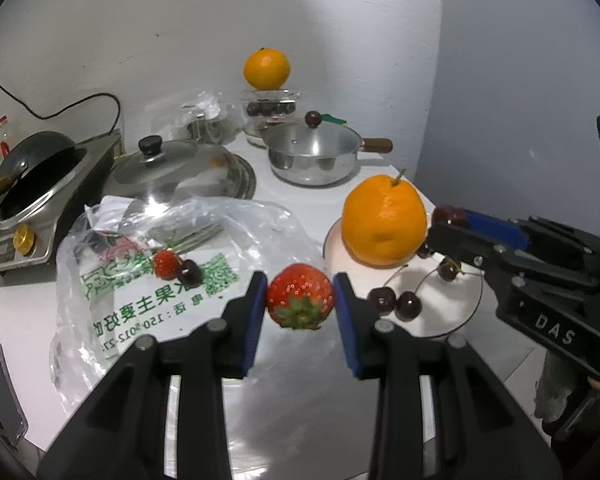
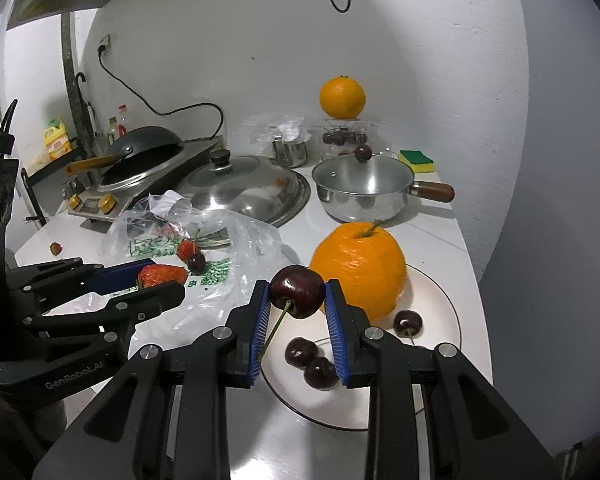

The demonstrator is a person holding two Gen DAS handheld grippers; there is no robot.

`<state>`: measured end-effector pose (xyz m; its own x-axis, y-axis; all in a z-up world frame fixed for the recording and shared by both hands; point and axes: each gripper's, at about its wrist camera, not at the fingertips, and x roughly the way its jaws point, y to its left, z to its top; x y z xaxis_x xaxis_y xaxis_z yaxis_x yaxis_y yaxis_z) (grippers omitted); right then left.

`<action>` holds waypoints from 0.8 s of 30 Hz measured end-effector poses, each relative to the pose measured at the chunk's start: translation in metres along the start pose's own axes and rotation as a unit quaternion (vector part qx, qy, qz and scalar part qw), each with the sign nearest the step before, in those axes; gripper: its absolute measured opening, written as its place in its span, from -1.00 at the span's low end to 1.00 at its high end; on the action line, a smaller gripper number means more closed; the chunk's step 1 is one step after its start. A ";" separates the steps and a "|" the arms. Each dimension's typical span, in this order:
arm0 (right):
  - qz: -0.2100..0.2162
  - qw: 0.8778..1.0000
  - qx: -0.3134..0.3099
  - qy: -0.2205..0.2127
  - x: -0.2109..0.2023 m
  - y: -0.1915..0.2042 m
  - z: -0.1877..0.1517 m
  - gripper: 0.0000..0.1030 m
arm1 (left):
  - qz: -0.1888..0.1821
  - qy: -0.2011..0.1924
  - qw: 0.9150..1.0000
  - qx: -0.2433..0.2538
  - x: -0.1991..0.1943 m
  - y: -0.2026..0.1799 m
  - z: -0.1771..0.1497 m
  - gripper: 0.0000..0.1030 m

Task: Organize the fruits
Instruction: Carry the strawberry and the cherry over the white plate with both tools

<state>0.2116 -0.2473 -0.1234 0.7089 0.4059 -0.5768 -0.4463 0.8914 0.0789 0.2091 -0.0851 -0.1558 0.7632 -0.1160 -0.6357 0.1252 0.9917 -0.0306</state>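
On the worktop's left half lies a plastic bag (image 1: 148, 280) with a small strawberry and cherry still on it. The left gripper (image 1: 300, 300) pinches a strawberry (image 1: 300, 300) above the bag's edge; the right gripper (image 2: 296, 296) clamps a cherry (image 2: 296, 290) over the plate (image 2: 440, 308) by the right edge, likely to join the orange (image 2: 360, 268) and cherries there.

- Plate (image 2: 440, 300) at the counter's right edge: an orange (image 2: 358, 266) at its back, three cherries (image 2: 300, 352) in front.
- Plastic bag (image 2: 228, 248) left of it, apparently carrying a strawberry (image 2: 186, 249).
- Lidded pot (image 2: 362, 188) behind.
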 end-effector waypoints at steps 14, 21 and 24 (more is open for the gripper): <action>-0.030 0.999 0.032 0.004 -0.012 -0.043 -0.018 -0.42 | -0.021 0.016 0.999 0.025 0.017 -0.034 -0.001 -0.32; -0.038 0.998 0.045 0.012 -0.010 -0.063 -0.026 -0.42 | -0.031 0.029 0.998 0.037 0.030 -0.053 -0.002 -0.32; -0.041 0.998 0.050 0.016 -0.009 -0.071 -0.030 -0.42 | -0.038 0.037 0.998 0.042 0.037 -0.063 -0.003 -0.32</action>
<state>0.2210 -0.3202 -0.1480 0.7226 0.3261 -0.6095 -0.3303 0.9374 0.1099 0.2276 -0.1520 -0.1802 0.7017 -0.1826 -0.6886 0.2355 0.9717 -0.0177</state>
